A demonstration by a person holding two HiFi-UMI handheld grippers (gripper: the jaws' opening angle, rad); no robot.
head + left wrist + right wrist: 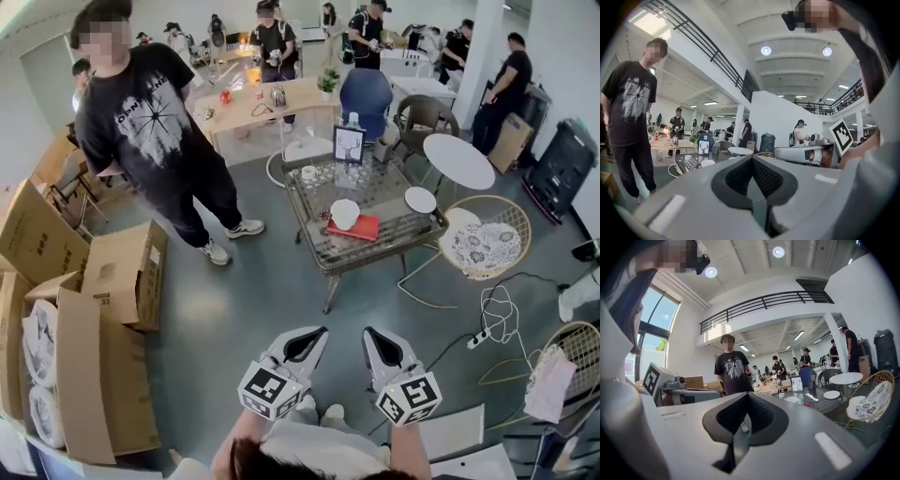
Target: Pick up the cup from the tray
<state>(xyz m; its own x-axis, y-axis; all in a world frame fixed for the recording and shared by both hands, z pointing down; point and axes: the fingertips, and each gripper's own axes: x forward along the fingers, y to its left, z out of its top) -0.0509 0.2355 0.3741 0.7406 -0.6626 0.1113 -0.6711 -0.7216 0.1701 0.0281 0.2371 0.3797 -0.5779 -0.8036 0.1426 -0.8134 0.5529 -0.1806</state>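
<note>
A white cup (345, 213) stands on a red tray (361, 229) on the low glass-topped table (328, 246), well ahead of me across bare floor. Both grippers are held low and near my body, far short of the table. The left gripper (313, 335) and the right gripper (373, 335) point toward the table, both shut with nothing between the jaws. From the left gripper view, its jaws (752, 160) meet at the tips and the cup (707, 163) shows small and far off. In the right gripper view the gripper (747, 398) is likewise shut, with the table (820, 401) distant at the right.
A person in a black T-shirt (150, 131) stands left of the table. Cardboard boxes (84, 309) pile up at the left. A wicker chair (486, 246), a round white table (457, 161) and a power strip with cable (483, 333) lie to the right. A framed picture (349, 143) and a white plate (420, 199) share the table.
</note>
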